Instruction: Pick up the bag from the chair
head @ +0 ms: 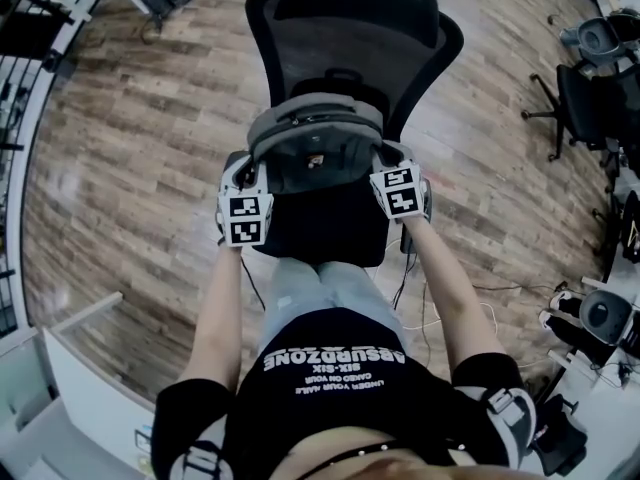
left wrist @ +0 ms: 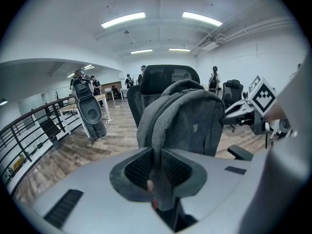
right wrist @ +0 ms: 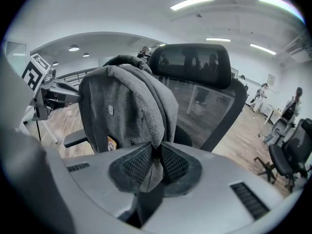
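Note:
A grey backpack (head: 318,148) hangs upright in front of the black office chair (head: 356,38), over its seat. My left gripper (head: 246,183) is shut on the grey strap (left wrist: 160,145) at the bag's left side; the strap runs down between the ribbed pads (left wrist: 140,167). At the bag's right side my right gripper (head: 396,171) is shut on the other grey strap (right wrist: 155,145). In the left gripper view the bag (left wrist: 187,116) fills the middle, with the right gripper's marker cube (left wrist: 262,94) beyond it. The right gripper view has the bag (right wrist: 124,108) beside the chair's mesh back (right wrist: 204,96).
The person's legs and torso stand just before the chair seat (head: 325,230). Wood floor lies all around. A railing (head: 25,78) runs along the left, other office chairs (head: 590,98) stand at the right, and a speaker on a stand (left wrist: 90,113) is at the left.

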The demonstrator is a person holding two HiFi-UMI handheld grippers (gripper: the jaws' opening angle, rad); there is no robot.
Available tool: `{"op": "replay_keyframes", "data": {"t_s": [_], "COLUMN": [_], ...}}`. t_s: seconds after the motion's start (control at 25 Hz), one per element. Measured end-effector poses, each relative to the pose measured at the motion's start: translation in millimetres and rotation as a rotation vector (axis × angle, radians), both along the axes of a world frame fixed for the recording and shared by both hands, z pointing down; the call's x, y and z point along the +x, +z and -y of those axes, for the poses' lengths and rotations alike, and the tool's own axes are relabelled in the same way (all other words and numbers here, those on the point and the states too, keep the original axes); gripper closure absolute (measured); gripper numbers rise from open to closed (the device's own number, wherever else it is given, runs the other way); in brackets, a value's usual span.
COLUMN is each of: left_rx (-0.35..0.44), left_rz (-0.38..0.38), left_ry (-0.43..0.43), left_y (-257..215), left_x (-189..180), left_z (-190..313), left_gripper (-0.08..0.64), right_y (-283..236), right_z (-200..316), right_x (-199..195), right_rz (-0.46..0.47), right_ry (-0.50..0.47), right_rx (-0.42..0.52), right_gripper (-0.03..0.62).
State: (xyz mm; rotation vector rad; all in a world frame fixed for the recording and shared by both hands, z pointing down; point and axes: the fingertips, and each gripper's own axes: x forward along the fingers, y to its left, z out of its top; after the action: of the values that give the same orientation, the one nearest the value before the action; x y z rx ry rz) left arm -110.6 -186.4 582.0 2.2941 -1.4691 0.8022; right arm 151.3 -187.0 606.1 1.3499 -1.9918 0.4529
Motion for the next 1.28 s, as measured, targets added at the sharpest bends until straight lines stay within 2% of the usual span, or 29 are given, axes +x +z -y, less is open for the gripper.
{"op": "replay_keyframes", "data": {"t_s": [0.44,0.6,1.0,1.28], "left_rx": [0.099,0.131,0.28,0.314], "left_rz": [-0.068,-0.116,-0.165,-0.19], "left_ry": [-0.008,-0.007,0.013,0.028], "left_y": [-64,-87,-165,-198], "left_x": [-6,-10,-19,-19], "left_z": [-5,-7,-17,-28], "left_gripper": [0.495,0.495,0.499,0.499], "right_y": [-64,-91,-169,-205], "right_z": [-8,-15,-34,-50], "right_x": [-6,-8,-15,-15], "right_rz": [0.043,0.062,0.094,0.112], "right_ry": [0.016,0.024,0.034,0.082], "right_rx": [0.126,0.181,0.298,0.349], "right_gripper": [0.535,0.535,0.535,0.535]}}
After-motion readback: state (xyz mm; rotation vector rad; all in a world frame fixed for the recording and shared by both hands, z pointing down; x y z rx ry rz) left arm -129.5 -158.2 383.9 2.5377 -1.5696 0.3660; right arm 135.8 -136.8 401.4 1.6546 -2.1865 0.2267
